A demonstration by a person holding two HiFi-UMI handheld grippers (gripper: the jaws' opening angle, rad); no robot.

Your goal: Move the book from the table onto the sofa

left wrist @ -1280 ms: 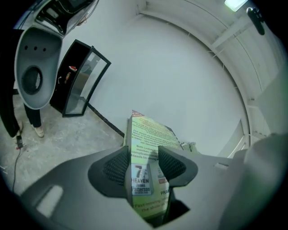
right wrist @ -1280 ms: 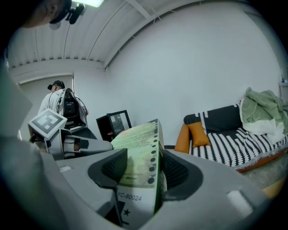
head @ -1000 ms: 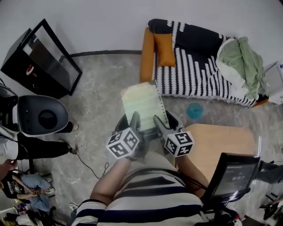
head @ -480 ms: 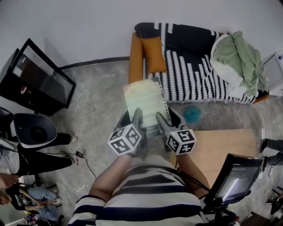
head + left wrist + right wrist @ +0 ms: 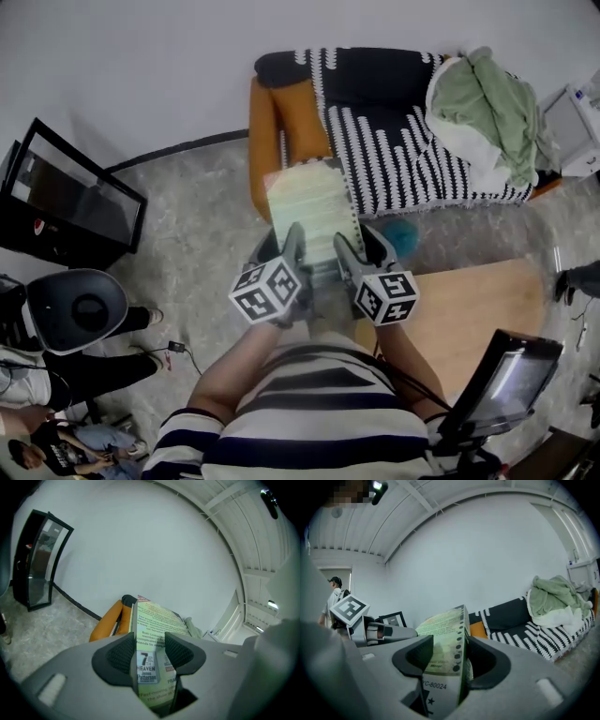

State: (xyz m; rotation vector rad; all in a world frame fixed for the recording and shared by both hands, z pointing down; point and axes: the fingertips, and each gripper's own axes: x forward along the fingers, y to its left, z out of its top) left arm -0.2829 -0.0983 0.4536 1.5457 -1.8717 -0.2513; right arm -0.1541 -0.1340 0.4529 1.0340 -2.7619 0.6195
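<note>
Since the earlier frames the book [image 5: 307,211] and both grippers have been carried away from the table [image 5: 469,309] and brought closer to the sofa [image 5: 262,150]; in the head view the book's far end, which was seen over bare floor a second ago, is now seen against the sofa's near left corner, by the orange arm. The book is held in the air in front of the person's striped shirt [image 5: 309,412], tilted, with its pale green cover upward and its far end pointed at the sofa. It is clear of the table, which lies at the lower right of the head view. The left gripper [image 5: 286,248] is clamped on the book's near left edge; in the left gripper view its jaws [image 5: 149,653] are seen pressed against both faces of the book [image 5: 157,616], over the printed title panel. The right gripper [image 5: 361,248] is clamped on the near right edge; in the right gripper view its jaws [image 5: 450,656] are closed on the book [image 5: 445,620] beside a row of dark dots along the cover's edge. The sofa seat is covered by a black-and-white patterned throw [image 5: 394,150]. An orange cushion [image 5: 302,117] is propped at the left end, and a green blanket [image 5: 483,103] is heaped at the right end. A teal round object [image 5: 403,232] is seen on the floor between the sofa and the table. A black glass-fronted cabinet [image 5: 70,202] stands at the left by the wall, and a dark screen [image 5: 506,380] is seen at the table's near right corner
</note>
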